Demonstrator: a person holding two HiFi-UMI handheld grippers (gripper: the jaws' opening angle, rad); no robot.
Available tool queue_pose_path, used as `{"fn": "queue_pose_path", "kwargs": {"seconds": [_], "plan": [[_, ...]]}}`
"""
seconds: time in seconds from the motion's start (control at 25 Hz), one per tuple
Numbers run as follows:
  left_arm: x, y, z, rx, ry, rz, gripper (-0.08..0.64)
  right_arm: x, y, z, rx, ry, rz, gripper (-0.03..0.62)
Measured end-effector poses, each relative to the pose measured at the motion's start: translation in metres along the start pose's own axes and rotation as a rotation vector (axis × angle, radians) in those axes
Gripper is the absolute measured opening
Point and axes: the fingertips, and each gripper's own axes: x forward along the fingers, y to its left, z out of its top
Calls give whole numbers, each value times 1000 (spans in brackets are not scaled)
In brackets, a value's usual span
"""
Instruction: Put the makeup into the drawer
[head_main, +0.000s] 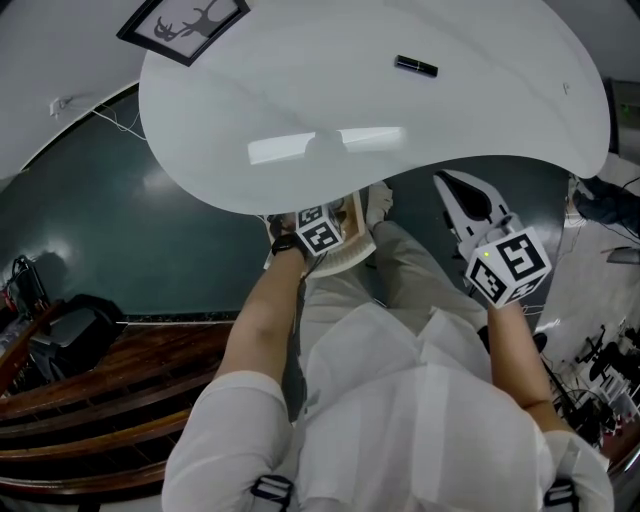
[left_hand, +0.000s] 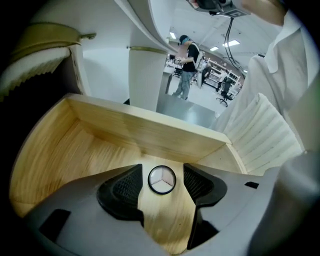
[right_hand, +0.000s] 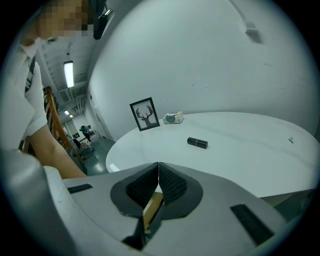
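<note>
You are looking at a drawer (left_hand: 150, 127) of pale, matt wood with visible grain, a round compact (left_hand: 161, 179) with a glossy face and black rim, and your left gripper (left_hand: 162, 172) of matt grey plastic with rough black pads (left_hand: 122, 187).

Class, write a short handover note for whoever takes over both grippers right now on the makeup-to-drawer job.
Left gripper: open, over the open wooden drawer, jaws either side of the round compact, not pressing it.
Right gripper: shut, empty, near the edge of the white table.
Done: the compact lies on the drawer floor.
Left to do: the black tube on the table is not yet in the drawer.
</note>
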Motion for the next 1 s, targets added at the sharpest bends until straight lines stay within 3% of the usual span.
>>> {"fn": "queue_pose_path", "kwargs": {"seconds": [0.2,0.68,0.88,1.0], "plan": [[-22,3,15,-15,-29,31,261,-3,1,10,3,-18,15,11],[-63,-35,35,17,-31,-18,238,-13,-1,35,1,-60,40,11],[-89,-47,53,-17,-89,9,210,-19,-5,45,0,-81,45,11],[-115,-49,74,-64,-174,38,201,-24,-9,50,1,-90,48,11]]}}
